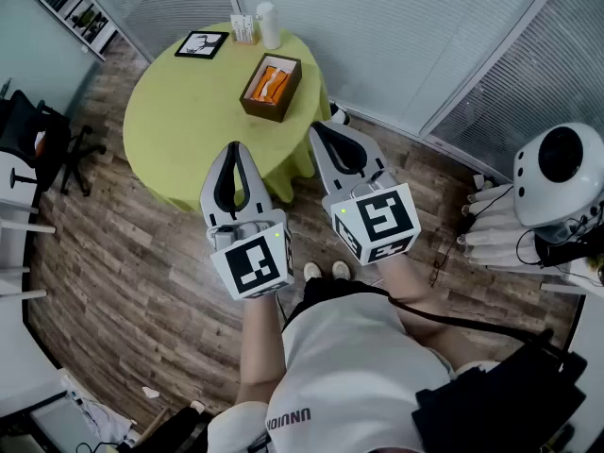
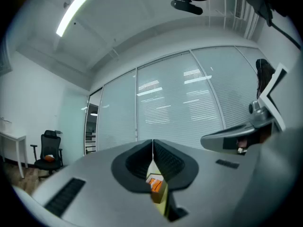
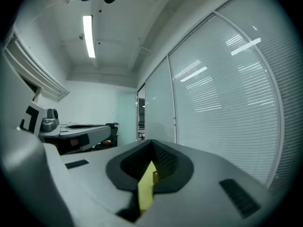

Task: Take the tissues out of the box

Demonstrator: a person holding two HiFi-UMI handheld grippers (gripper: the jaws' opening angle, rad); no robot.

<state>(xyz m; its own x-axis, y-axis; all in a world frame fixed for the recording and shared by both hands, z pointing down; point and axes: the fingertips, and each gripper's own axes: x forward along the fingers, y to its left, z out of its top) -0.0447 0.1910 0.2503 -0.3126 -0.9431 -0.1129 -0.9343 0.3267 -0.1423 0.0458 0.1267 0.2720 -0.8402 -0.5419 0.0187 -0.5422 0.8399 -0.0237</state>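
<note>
A brown tissue box [image 1: 271, 86] with an orange pack in it stands on the round table [image 1: 179, 121] under a yellow-green cloth. Both grippers hover side by side in front of the table's near edge, short of the box. My left gripper [image 1: 234, 146] is shut with nothing in it. My right gripper [image 1: 315, 128] is shut and empty too. In the left gripper view the jaws [image 2: 152, 142] meet, and the box [image 2: 156, 185] shows through the gap below them. In the right gripper view the closed jaws [image 3: 152, 144] frame a strip of the cloth [image 3: 145, 193].
On the table's far side lie a black-framed card [image 1: 201, 44], a small box [image 1: 243, 28] and a white cylinder [image 1: 269, 25]. An office chair [image 1: 38, 130] stands at the left. A white machine with mannequin hands [image 1: 552, 182] is at the right. Glass walls with blinds run behind.
</note>
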